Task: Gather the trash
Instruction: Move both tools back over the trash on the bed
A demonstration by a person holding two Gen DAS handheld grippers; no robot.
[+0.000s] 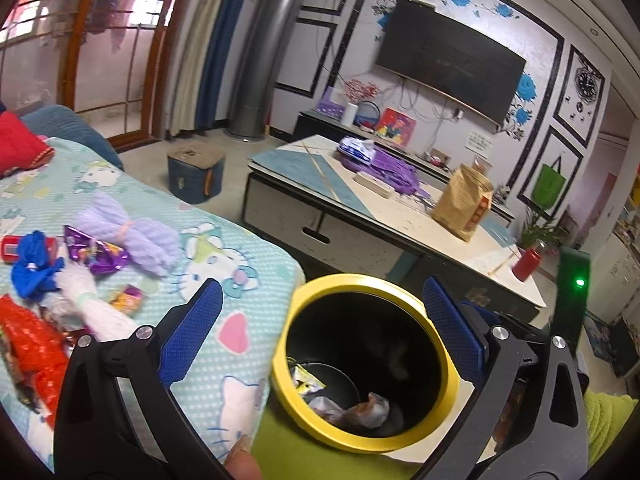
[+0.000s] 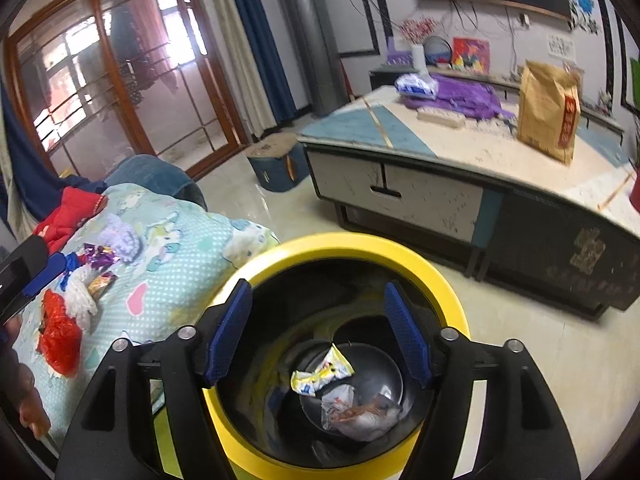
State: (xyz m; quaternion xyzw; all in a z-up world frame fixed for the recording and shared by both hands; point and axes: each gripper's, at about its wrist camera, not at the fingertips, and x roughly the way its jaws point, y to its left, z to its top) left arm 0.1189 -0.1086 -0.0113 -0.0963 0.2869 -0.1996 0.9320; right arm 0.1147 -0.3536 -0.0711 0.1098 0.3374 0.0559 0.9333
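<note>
Both tools, the left tool (image 1: pixel 322 328) and the right tool (image 2: pixel 318 330), hang released and empty over the round black bin with a yellow rim (image 2: pixel 404 250), where crumpled wrappers (image 2: pixel 322 372) lie. Next, reach left for the shiny purple wrapper (image 1: pixel 96 254) on the bed.

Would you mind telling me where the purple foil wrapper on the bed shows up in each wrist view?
Left wrist view: the purple foil wrapper lies at the left, on the cartoon-print bedspread, beside a lilac knitted bundle.
Right wrist view: the same wrapper is small, at the far left, on the bedspread.
Shared landmark: the yellow-rimmed bin, bottom centre in both.
</note>
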